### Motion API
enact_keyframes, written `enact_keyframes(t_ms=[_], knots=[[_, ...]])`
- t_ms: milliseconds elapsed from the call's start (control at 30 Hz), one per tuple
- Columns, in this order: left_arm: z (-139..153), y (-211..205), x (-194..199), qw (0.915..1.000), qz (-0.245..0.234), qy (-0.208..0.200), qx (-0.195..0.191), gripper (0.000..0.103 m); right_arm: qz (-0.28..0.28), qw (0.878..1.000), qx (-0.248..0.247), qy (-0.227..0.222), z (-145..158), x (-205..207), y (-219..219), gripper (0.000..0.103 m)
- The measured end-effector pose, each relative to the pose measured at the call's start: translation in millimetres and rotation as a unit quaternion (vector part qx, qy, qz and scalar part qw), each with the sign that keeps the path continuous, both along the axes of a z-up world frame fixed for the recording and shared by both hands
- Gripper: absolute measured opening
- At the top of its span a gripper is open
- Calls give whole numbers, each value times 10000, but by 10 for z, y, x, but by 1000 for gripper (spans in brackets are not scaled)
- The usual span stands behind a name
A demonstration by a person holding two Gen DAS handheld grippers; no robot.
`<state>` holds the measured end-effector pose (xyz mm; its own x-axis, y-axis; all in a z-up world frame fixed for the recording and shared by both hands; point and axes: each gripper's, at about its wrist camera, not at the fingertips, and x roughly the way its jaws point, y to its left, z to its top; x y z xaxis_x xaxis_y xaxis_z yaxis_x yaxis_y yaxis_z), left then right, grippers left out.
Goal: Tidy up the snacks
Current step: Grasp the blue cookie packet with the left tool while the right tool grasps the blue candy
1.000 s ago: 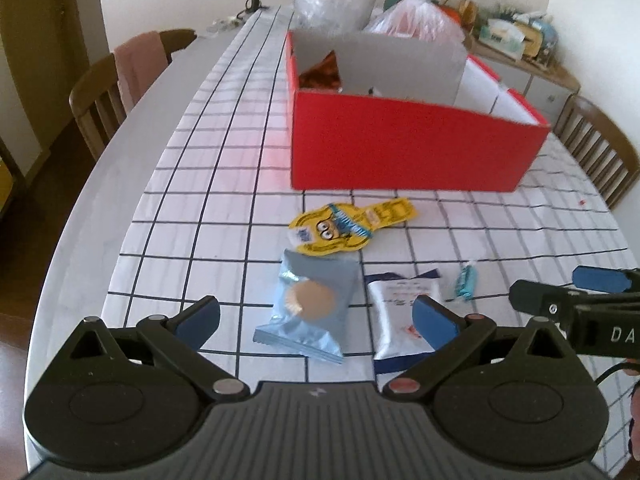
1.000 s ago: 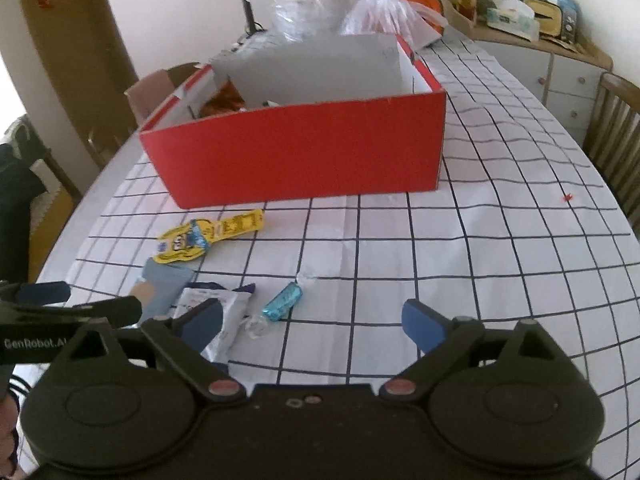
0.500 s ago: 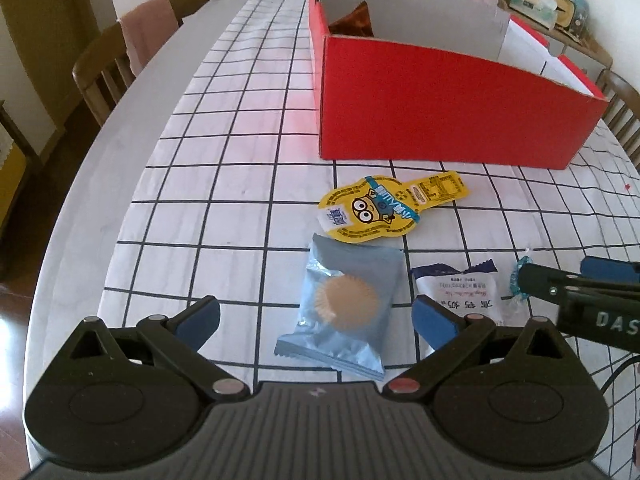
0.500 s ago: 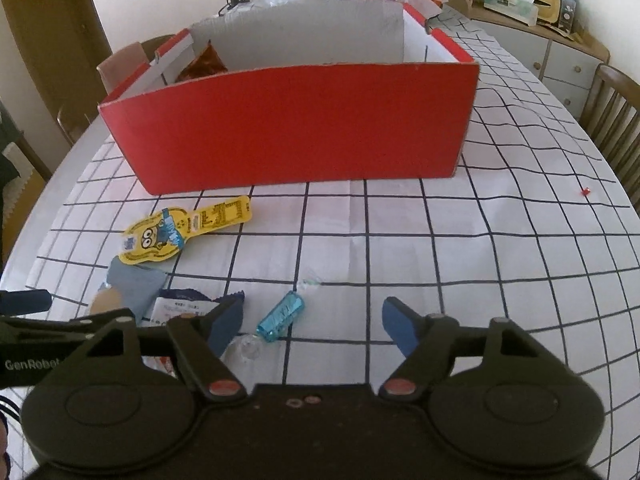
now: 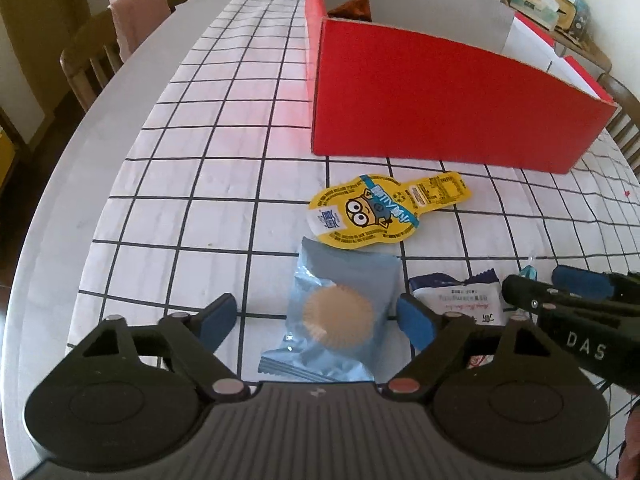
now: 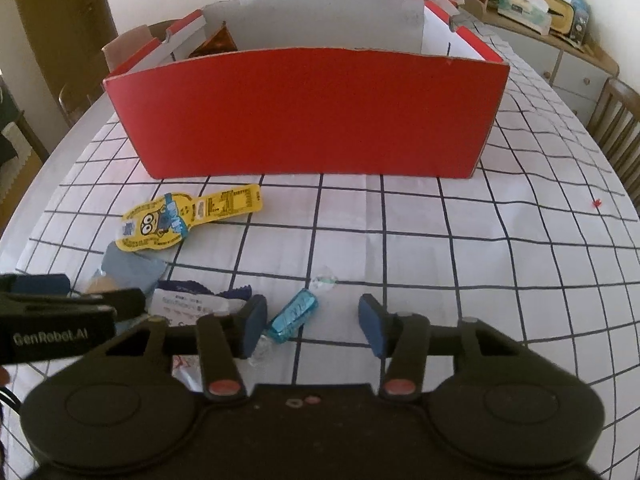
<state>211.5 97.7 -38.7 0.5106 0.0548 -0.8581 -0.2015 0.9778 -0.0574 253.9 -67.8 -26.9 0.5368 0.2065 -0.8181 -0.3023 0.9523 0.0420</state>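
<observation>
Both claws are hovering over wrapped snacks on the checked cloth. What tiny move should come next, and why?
Probably finish closing. The left gripper straddles the blue cake packet and the right gripper straddles the blue candy; both jaws are closing, but the pads do not seem to press yet. The red box waits just beyond.

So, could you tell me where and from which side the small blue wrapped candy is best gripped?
Grip the blue candy across its plump middle, coming from above. It lies flat on the tablecloth, slanted, and its twisted clear ends look too flimsy to hold. The right gripper is closing with the candy between its fingers, nearer the left one, pads not yet pressing.
</observation>
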Motion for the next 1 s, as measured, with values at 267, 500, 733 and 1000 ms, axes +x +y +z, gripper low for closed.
enact_keyframes(t_ms=[267, 500, 733, 1000], knots=[[58, -26, -27, 9995, -53, -162, -250, 54, 196, 9997, -82, -110, 2, -72, 11, 25], [60, 1, -45, 9989, 57, -213, -410, 51, 233, 9996, 9, -151, -3, -97, -35, 11], [62, -13, -53, 9989, 92, -208, -403, 45, 248, 9995, 82, -150, 8, -123, -76, 11], [66, -13, -72, 9988, 158, -231, -396, 45, 236, 9993, 231, -155, 47, -160, -182, 11]])
